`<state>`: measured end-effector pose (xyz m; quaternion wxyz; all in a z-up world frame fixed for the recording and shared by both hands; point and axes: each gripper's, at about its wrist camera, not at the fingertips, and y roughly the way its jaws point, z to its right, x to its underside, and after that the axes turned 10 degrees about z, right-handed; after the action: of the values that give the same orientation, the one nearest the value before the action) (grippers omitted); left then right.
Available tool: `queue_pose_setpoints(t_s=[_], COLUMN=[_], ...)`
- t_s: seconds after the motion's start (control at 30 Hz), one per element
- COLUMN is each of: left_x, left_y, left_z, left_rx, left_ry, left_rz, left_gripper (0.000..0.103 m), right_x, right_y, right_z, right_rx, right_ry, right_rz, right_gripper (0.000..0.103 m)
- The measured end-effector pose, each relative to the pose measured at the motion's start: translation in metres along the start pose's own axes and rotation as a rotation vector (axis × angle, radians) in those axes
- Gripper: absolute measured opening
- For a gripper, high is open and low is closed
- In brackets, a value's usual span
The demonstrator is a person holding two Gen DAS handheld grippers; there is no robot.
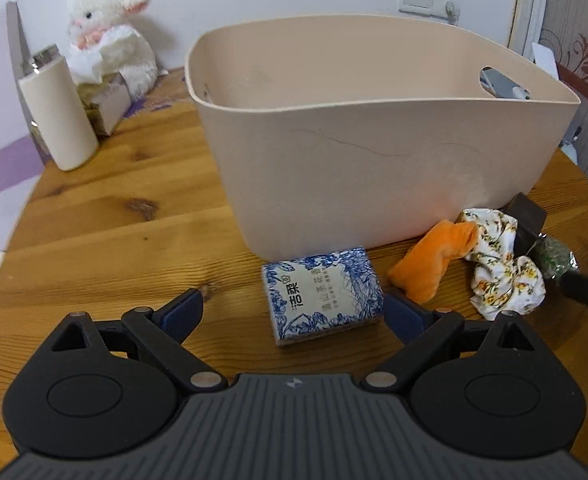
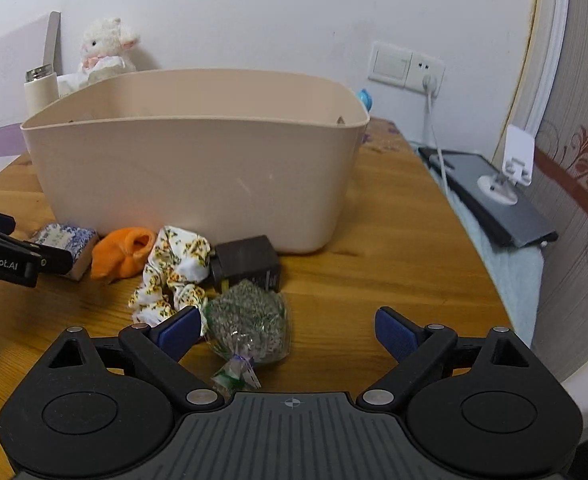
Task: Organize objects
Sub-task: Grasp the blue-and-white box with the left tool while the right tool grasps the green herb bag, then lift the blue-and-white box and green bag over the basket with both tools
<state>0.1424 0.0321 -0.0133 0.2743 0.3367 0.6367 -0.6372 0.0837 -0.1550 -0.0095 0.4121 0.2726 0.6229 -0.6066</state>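
A blue-and-white tissue pack (image 1: pixel 321 294) lies on the wooden table (image 1: pixel 114 220) between the fingers of my open left gripper (image 1: pixel 295 312); the right pad is close to its edge and the left pad stands apart. My right gripper (image 2: pixel 288 328) is open over a clear bag of dried herbs (image 2: pixel 250 320), which lies beside its left finger, unpressed. An orange cloth (image 2: pixel 122 254), a floral scrunchie (image 2: pixel 174 276) and a dark box (image 2: pixel 250 264) lie in a row in front of the beige bin (image 2: pixel 198 160).
At the back left stand a white bottle (image 1: pixel 58 112), a tissue box (image 1: pixel 106 100) and a plush sheep (image 1: pixel 110 32). Off the table's right edge a dark slab (image 2: pixel 493 200) and a white stand (image 2: pixel 509 168) rest on a pale towel. A cable hangs from the wall socket (image 2: pixel 427 70).
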Motion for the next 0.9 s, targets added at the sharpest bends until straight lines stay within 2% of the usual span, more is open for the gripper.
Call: queue_pose_setpoints(t_s=[0.07, 0.2, 0.3, 0.43, 0.53, 0.9], left_x=[-0.001, 0.0, 0.002, 0.001, 0.0, 0.009], left_y=[0.005, 0.019, 0.022, 0.018, 0.015, -0.005], left_z=[-0.001, -0.001, 0.001, -0.001, -0.006, -0.007], left_rx=[0.006, 0.008, 0.002, 0.0, 0.001, 0.016], left_ry=[-0.026, -0.048, -0.042, -0.042, -0.044, -0.019], left_rz=[-0.012, -0.045, -0.043, -0.028, -0.022, -0.016], left_gripper=[0.098, 0.097, 0.095, 0.079, 0.066, 0.065], right_x=[0.002, 0.005, 0.007, 0.009, 0.01, 0.007], right_y=[0.005, 0.014, 0.016, 0.015, 0.013, -0.014], right_z=[0.001, 0.003, 0.002, 0.002, 0.0, -0.003], right_rx=[-0.011, -0.035, -0.046, -0.054, -0.054, -0.038], right_ry=[0.01, 0.029, 0.031, 0.03, 0.023, 0.003], right_rz=[-0.011, -0.038, -0.044, -0.046, -0.046, -0.01], right_gripper=[0.093, 0.081, 0.065, 0.048, 0.044, 0.041])
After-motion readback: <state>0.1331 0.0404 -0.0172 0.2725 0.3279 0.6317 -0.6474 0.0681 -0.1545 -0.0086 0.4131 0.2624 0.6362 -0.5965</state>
